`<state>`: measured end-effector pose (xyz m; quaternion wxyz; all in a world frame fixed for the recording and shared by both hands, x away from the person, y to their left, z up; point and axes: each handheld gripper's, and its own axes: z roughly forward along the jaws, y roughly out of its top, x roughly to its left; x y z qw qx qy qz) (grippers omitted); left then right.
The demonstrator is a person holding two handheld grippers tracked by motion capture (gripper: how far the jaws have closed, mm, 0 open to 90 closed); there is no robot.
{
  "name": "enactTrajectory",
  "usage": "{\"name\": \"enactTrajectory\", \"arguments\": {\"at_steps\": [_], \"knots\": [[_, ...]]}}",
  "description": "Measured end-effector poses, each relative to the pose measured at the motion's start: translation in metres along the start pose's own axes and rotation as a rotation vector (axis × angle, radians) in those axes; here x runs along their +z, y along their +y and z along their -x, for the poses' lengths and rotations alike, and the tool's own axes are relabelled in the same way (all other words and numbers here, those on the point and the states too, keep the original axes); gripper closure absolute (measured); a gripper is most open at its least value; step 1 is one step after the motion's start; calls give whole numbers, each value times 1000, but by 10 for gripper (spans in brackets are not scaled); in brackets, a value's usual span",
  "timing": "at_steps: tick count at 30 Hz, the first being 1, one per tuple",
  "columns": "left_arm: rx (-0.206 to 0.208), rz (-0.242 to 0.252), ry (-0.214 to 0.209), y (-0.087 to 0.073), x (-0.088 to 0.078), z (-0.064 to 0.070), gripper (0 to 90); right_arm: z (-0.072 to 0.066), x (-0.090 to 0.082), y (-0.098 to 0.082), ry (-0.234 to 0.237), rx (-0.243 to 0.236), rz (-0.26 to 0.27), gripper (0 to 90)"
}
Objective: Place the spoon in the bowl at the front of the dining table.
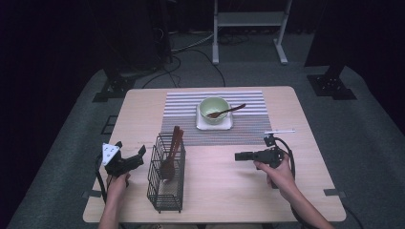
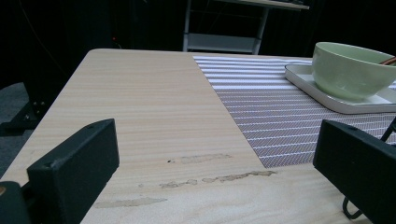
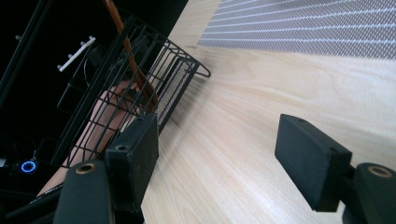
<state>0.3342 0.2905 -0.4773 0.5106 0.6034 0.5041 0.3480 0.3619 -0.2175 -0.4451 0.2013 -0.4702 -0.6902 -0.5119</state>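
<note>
Basket (image 1: 166, 174) utensils are partly hidden by wire; a spoon (image 1: 225, 112) is held in the bowl (image 1: 213, 109) at 12 o'clock; both grippers (image 1: 130, 160) (image 1: 237, 156) are spread wide, empty

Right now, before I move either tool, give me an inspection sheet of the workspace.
Surface: wooden table, scuffed in the left gripper view; striped placemat.
Job's things: green bowl with a wooden spoon, on a white tray; black wire basket holding wooden utensils.
Clutter: small white stick by the mat.
Grippers: left tool open, empty; right tool open, empty.
Cables: trail from both tools; more on the floor.
Surroundings: grey carpet, white stand, dark stands.
</note>
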Motion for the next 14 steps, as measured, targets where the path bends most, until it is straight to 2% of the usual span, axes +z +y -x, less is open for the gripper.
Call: {"name": "enactTrajectory", "arguments": {"at_steps": [7, 11, 14], "knots": [[1, 0, 2, 0, 0, 0, 0, -4, -5, -11, 7, -5, 3, 287], [-1, -2, 2, 0, 0, 0, 0, -6, -6, -18, 28, -18, 16, 288], [-4, -4, 1, 0, 0, 0, 0, -7, -10, -25, 63, -26, 53, 288]]}}
